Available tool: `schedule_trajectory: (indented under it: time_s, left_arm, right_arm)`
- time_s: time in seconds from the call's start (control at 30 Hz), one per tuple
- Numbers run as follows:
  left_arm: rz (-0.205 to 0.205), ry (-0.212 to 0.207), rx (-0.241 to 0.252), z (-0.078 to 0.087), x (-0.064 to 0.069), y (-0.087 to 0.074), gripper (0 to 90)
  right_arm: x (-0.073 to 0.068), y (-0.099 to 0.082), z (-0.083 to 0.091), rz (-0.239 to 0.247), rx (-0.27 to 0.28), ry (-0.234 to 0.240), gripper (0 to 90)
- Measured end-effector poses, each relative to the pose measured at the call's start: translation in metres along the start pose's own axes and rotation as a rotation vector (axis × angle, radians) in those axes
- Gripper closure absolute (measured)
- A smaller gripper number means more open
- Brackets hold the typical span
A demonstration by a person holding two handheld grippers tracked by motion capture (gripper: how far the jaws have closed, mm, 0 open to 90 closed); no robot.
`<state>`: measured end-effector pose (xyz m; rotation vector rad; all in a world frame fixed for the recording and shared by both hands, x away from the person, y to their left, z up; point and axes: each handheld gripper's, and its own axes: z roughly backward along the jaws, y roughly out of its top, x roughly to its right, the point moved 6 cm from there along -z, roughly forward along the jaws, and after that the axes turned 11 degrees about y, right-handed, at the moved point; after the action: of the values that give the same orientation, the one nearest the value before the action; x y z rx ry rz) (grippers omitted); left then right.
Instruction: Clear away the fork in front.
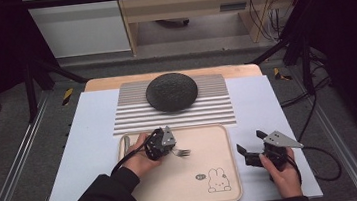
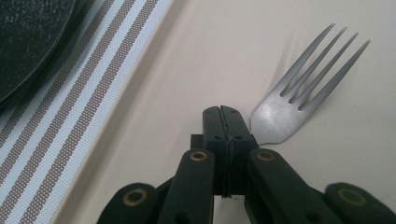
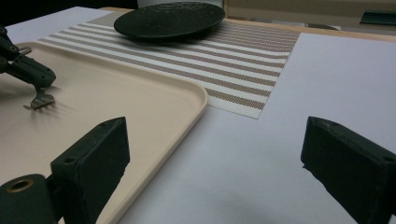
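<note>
The left gripper (image 1: 167,143) clamps the neck of a four-tined, silver metal fork (image 2: 299,98), its black jaws pressed together with no gap between them, above the upper left part of a beige rectangular plastic tray (image 1: 225,186) printed with a small rabbit. Seen from the right gripper view, the fork hangs tines-down, its tips at or just above the tray surface; whether they touch is hard to tell. Beyond the tray lies a brown-and-white striped woven placemat (image 1: 217,107) with a round, dark, textured plate (image 1: 171,92) on it, nothing resting on the plate. The right gripper (image 1: 249,145) sits on the pale table (image 1: 90,140) just right of the tray, jaws spread wide and holding nothing. The pick-up looks accomplished; carrying the fork to wherever it belongs, likely the place setting ahead, and releasing it there appear to remain.
</note>
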<state>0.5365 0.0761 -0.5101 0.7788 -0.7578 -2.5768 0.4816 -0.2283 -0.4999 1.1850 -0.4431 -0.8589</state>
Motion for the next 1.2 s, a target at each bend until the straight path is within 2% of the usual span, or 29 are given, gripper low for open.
schedule_trajectory:
  time_s: [0.27,0.57,1.1,1.2]
  left_arm:
    - [-0.004,-0.012,-0.008,0.007,0.005,-0.007,90.0]
    - [0.014,-0.018,-0.009,0.017,0.01,-0.016,90.0]
    - [0.0,-0.036,-0.027,0.041,0.016,-0.04,90.0]
    - [-0.016,-0.031,-0.038,0.046,0.017,-0.043,90.0]
  right_arm:
    - [0.0,0.0,0.0,0.002,-0.001,0.002,8.0]
    - [-0.001,-0.001,-0.001,0.001,-0.005,0.005,7.9]
    - [-0.002,-0.002,-0.002,-0.003,-0.015,0.008,7.8]
    - [-0.002,-0.002,-0.002,-0.003,-0.015,0.008,7.8]
